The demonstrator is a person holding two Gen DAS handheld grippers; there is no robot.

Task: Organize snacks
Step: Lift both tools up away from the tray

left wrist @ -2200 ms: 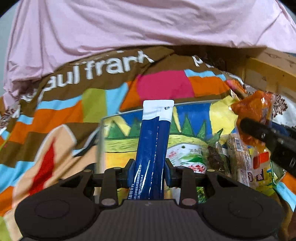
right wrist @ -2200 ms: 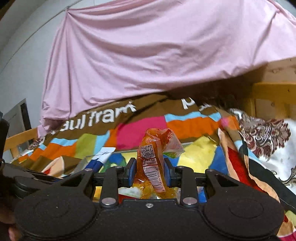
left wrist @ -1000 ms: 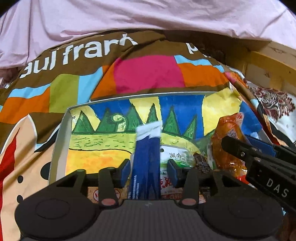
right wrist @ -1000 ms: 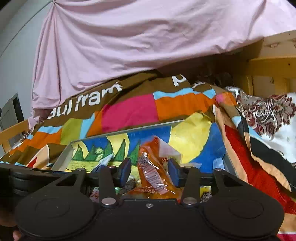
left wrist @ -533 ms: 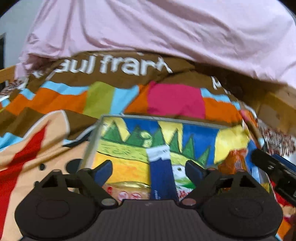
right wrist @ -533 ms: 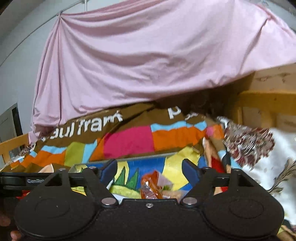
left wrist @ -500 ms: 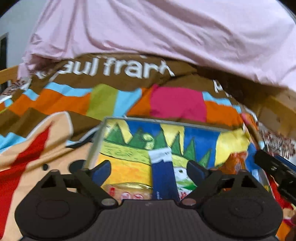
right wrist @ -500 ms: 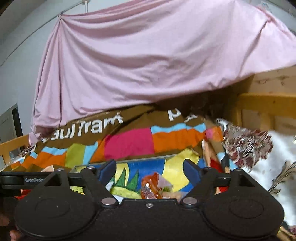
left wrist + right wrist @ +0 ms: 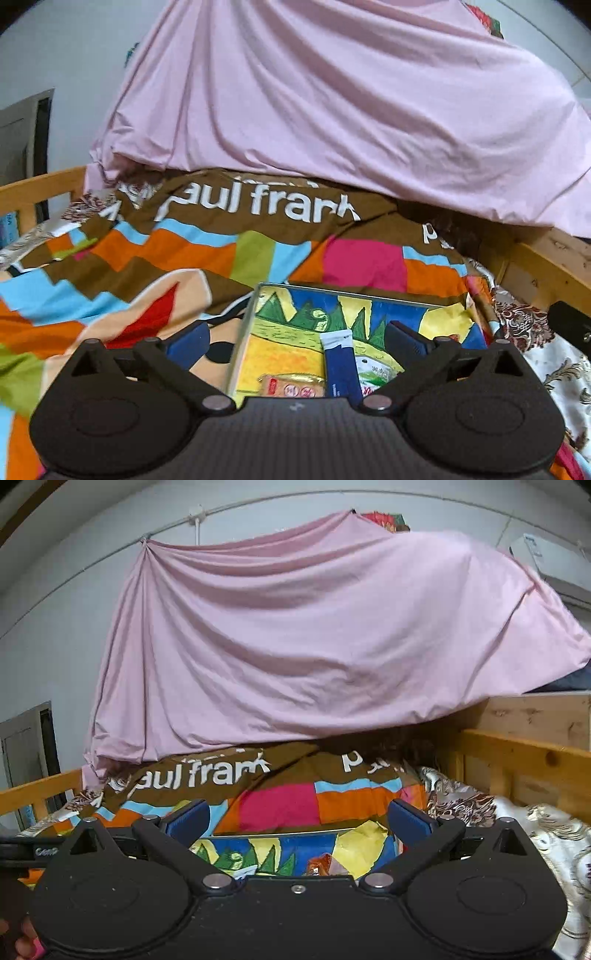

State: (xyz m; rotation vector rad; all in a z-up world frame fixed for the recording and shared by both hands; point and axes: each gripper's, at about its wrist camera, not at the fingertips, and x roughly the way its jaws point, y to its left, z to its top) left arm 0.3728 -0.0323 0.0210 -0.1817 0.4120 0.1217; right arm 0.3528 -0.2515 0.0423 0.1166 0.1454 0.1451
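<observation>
Behind your tools, a pink sheet [image 9: 314, 638] hangs over a patchwork blanket [image 9: 184, 254]. Your left gripper [image 9: 297, 338] and right gripper [image 9: 298, 818] are both spread wide, holding nothing. Below them, the blue packet [image 9: 341, 365] and orange packet [image 9: 319, 864] lie inside the painted box [image 9: 399, 314].

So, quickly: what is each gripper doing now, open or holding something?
Left gripper: open, holding nothing; blue packet lies in the tray.
Right gripper: open, holding nothing.
</observation>
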